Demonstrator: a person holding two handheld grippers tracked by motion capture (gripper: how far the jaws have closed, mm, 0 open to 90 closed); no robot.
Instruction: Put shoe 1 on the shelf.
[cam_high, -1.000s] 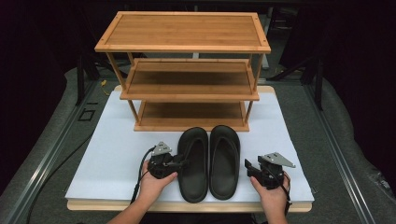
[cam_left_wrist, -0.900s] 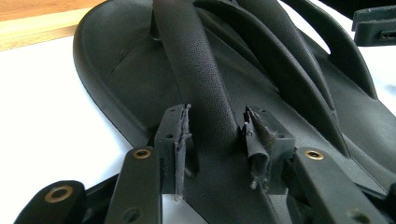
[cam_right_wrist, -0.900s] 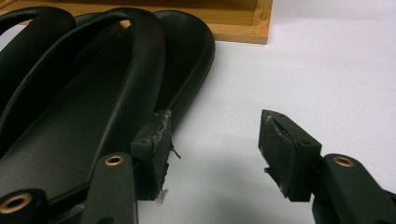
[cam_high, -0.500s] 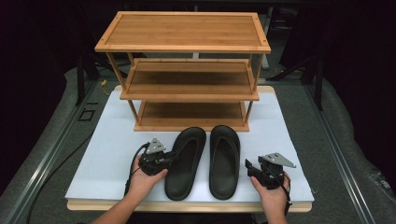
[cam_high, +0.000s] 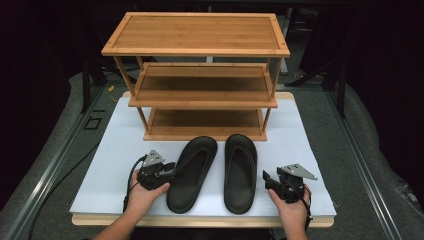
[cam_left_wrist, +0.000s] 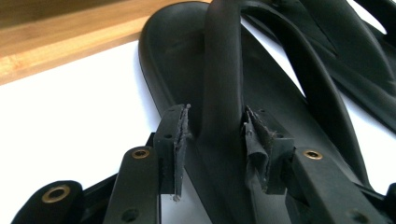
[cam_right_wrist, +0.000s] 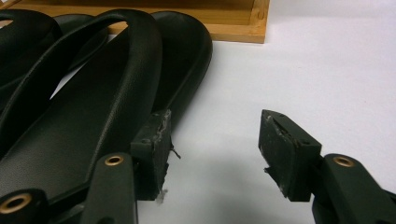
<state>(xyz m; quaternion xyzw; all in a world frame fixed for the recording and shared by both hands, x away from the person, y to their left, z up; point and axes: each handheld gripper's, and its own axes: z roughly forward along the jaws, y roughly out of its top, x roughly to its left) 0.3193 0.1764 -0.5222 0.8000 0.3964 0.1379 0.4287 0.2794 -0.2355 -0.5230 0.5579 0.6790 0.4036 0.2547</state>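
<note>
Left gripper (cam_high: 171, 170) at the left sandal (cam_high: 191, 172), jaws just reopened, astride its strap (cam_left_wrist: 223, 93) with a gap at the left pad. Right gripper (cam_high: 266, 181) jaws wide, nothing between, just right of the right sandal (cam_high: 240, 172); both sandals lie just in front of the wooden rack (cam_high: 200, 75)

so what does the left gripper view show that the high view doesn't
Left gripper view: up close, the strap of the left sandal stands between the left gripper pads with a sliver of gap on one side. The jaws have just been opening.

High view: the whole three-shelf wooden rack, and the right gripper open beside the right sandal, nothing between its jaws.

Both: the two black sandals lying side by side on the white board, in front of the rack's bottom shelf.
</note>
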